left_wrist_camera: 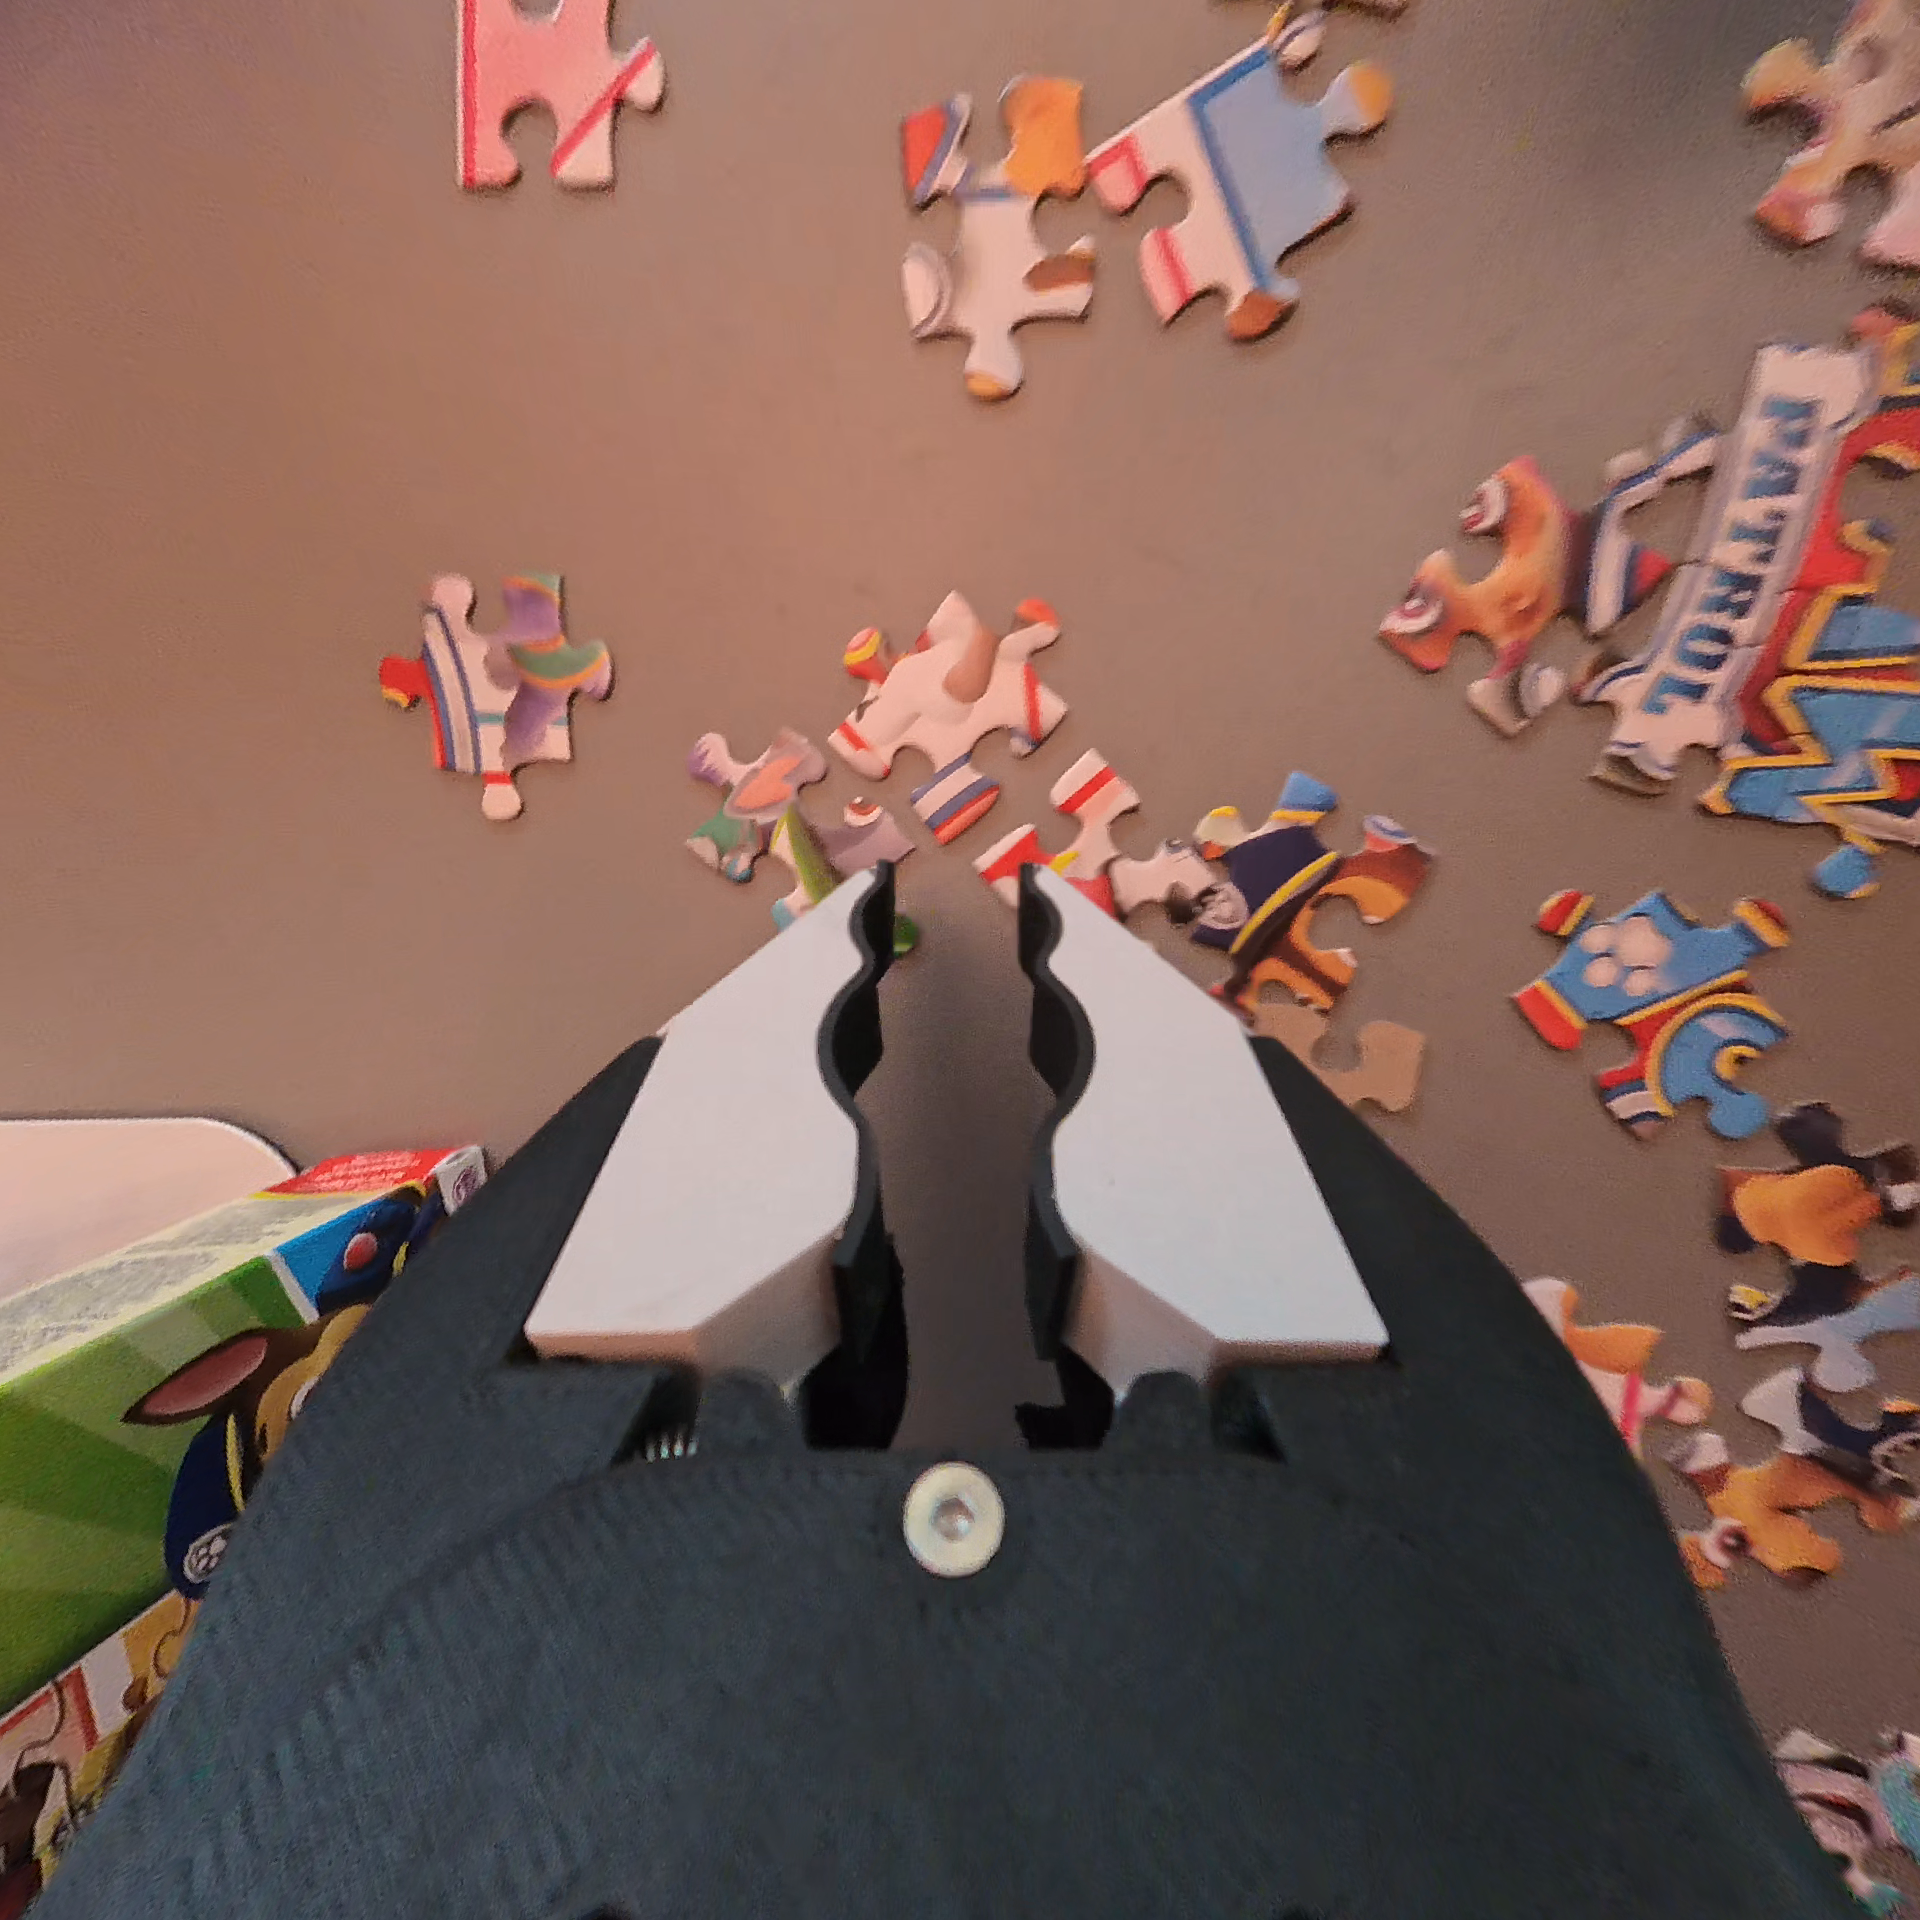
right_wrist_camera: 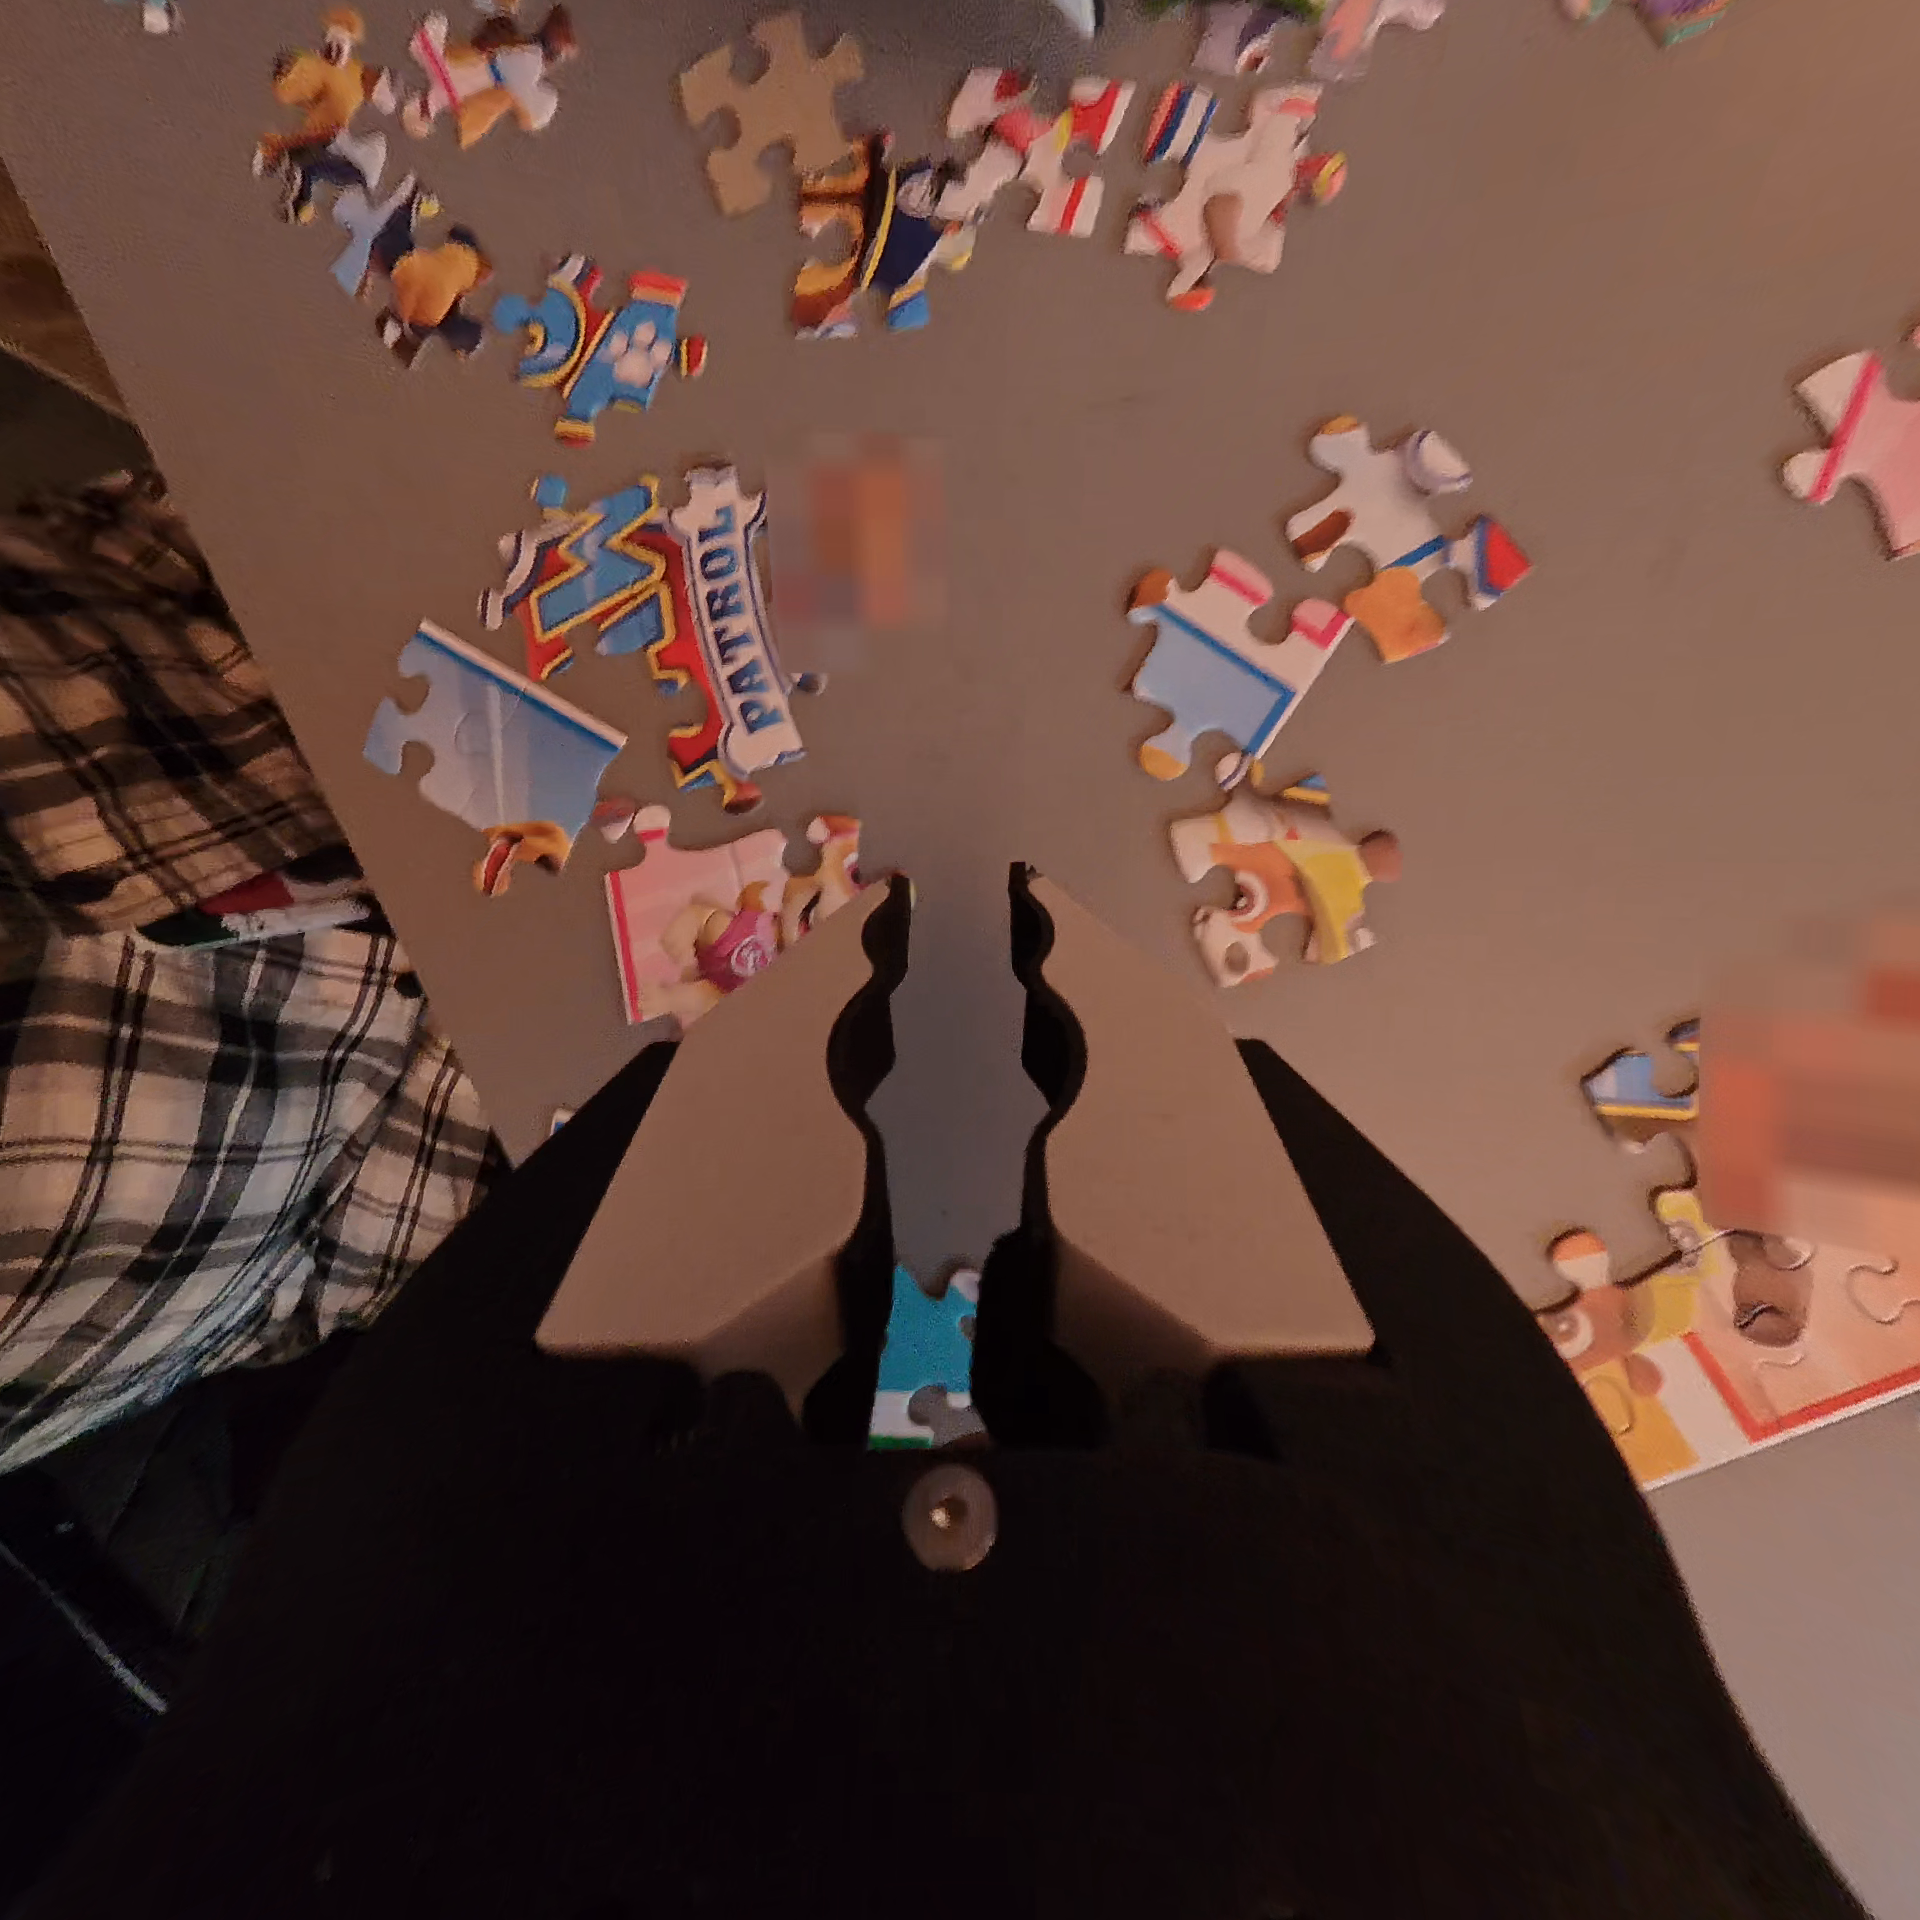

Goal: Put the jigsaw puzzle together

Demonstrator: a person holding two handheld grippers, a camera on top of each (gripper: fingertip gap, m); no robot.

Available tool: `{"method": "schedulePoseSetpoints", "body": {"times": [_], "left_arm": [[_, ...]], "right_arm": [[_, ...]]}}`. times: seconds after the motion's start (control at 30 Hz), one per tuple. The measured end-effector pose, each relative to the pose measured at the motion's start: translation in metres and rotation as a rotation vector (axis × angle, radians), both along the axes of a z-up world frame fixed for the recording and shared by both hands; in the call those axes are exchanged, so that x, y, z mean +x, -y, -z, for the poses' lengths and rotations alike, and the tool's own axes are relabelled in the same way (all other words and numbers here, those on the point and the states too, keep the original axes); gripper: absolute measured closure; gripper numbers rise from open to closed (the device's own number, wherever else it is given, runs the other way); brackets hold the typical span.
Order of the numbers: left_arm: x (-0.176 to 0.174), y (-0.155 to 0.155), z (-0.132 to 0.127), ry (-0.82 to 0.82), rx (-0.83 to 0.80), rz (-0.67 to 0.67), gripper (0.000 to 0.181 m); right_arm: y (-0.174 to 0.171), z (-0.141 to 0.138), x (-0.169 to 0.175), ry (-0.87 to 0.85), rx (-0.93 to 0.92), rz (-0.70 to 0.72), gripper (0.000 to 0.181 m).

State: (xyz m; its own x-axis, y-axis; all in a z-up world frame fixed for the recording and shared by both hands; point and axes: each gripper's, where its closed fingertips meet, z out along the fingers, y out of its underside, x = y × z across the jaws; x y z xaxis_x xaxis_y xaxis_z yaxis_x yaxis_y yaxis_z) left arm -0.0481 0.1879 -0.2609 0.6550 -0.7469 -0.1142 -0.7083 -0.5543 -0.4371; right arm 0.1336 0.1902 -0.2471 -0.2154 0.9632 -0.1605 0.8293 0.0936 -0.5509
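Loose jigsaw pieces (left_wrist_camera: 951,691) lie scattered across the grey bench (left_wrist_camera: 260,416).

From the left gripper (left_wrist_camera: 956,883), jaws slightly parted and empty, pieces spread from 12 to 3 o'clock; puzzle box (left_wrist_camera: 156,1382) at 8. The right gripper (right_wrist_camera: 961,883) likewise gapes empty; a joined corner section (right_wrist_camera: 1766,1351) lies at 4.

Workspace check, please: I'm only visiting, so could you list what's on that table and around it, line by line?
Surface: grey-brown tabletop, matte, bare between pieces.
Job's things: loose puzzle pieces scattered picture-side up; one face-down piece; a joined logo cluster; a larger assembled section at the right wrist view's lower right.
Clutter: puzzle box at the left wrist view's lower left.
Grippers: left gripper open, empty, above the pieces; right gripper open, empty, over bare table.
Cables: nothing seen.
Surroundings: plaid fabric beside the table edge; a pale rounded object behind the box, unclear what.
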Motion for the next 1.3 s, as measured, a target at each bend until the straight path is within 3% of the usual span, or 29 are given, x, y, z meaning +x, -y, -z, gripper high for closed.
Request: {"method": "schedulePoseSetpoints", "body": {"times": [0.27,0.47,0.83,1.07,1.3], "left_arm": [[0.067,0.036,-0.007,0.051,-0.042,0.221,0.147],[0.083,0.043,0.016,-0.051,-0.076,0.312,0.144],[0.109,0.036,0.017,0.037,-0.093,0.319,0.146],[0.118,0.023,0.017,0.039,-0.067,0.308,0.168],[0.140,0.011,0.016,0.123,-0.073,0.259,0.168]], "right_arm": [[0.015,0.016,0.025,0.057,0.003,-0.008,0.159],[0.028,0.017,0.029,0.029,-0.002,0.003,0.159],[0.030,0.016,0.043,-0.031,-0.028,0.086,0.161],[0.027,0.016,0.045,-0.050,-0.017,0.114,0.163],[0.023,0.010,0.042,-0.084,-0.021,0.133,0.164]]}}
